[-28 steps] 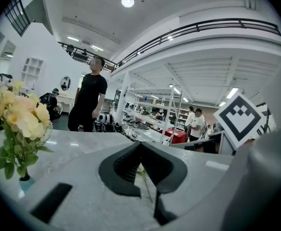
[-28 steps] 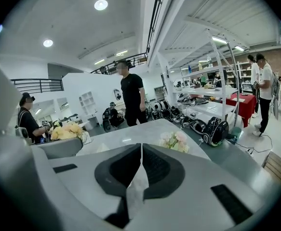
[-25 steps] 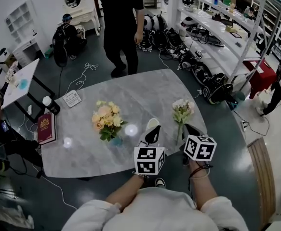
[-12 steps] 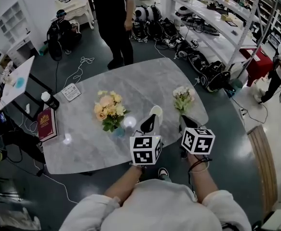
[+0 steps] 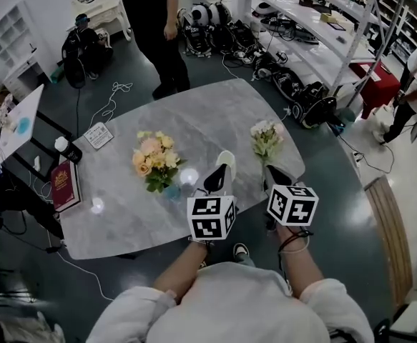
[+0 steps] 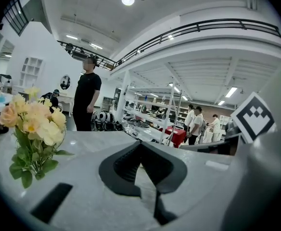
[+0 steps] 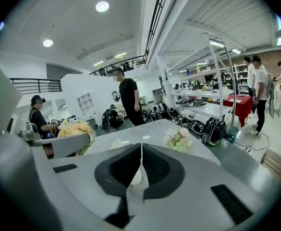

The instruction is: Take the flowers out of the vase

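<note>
**Head view.** A grey marble bench (image 5: 215,113) carries a peach-and-yellow bouquet (image 5: 153,159), which stands in a clear vase (image 5: 171,191).

**Left gripper** (image 5: 219,174). It hovers just right of the bouquet and apart from it. Its fingers (image 6: 123,165) are pressed together with nothing between them.

**Right gripper** (image 5: 271,177). Its fingers (image 7: 162,170) are likewise together and empty. They point toward a white flower bunch (image 5: 266,136) near the bench's right edge, which is clear of the fingertips.

**Hard to make out.**
- Leaves cover most of the vase in the head view, and the left gripper view shows only blossoms and leaves at its left edge.
- The white flower bunch's stem ends pass behind the right gripper, so whether it lies flat or stands cannot be told.
- A pale shape seen through the slit of the right fingers cannot be identified
</note>
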The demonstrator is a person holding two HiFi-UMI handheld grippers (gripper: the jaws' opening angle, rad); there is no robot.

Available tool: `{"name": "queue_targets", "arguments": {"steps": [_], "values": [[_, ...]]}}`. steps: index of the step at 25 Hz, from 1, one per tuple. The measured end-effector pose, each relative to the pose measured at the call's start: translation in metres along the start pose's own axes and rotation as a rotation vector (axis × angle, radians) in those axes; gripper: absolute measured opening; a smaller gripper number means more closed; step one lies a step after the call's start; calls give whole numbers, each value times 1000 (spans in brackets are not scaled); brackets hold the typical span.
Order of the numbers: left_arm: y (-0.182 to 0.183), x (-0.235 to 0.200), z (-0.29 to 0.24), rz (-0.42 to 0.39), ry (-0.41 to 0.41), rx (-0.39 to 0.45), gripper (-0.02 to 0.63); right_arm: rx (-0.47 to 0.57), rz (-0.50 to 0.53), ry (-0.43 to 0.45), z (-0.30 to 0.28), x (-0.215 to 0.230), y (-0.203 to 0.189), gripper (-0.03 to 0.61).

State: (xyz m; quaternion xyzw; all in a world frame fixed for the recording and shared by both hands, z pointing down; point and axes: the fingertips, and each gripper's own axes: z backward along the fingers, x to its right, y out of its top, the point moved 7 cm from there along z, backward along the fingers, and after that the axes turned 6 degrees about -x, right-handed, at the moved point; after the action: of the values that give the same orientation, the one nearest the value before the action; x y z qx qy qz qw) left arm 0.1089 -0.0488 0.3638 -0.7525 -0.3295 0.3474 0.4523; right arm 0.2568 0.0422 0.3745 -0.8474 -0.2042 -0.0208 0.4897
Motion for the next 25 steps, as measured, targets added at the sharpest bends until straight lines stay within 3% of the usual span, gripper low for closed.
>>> {"name": "queue_targets", "arguments": {"steps": [13, 25], "values": [[-5, -6, -4, 11, 36, -2, 8, -22, -10, 6, -8, 3, -4, 14], [-3, -32, 11, 10, 54, 18, 8, -5, 18, 49, -20, -27, 9, 14]]}}
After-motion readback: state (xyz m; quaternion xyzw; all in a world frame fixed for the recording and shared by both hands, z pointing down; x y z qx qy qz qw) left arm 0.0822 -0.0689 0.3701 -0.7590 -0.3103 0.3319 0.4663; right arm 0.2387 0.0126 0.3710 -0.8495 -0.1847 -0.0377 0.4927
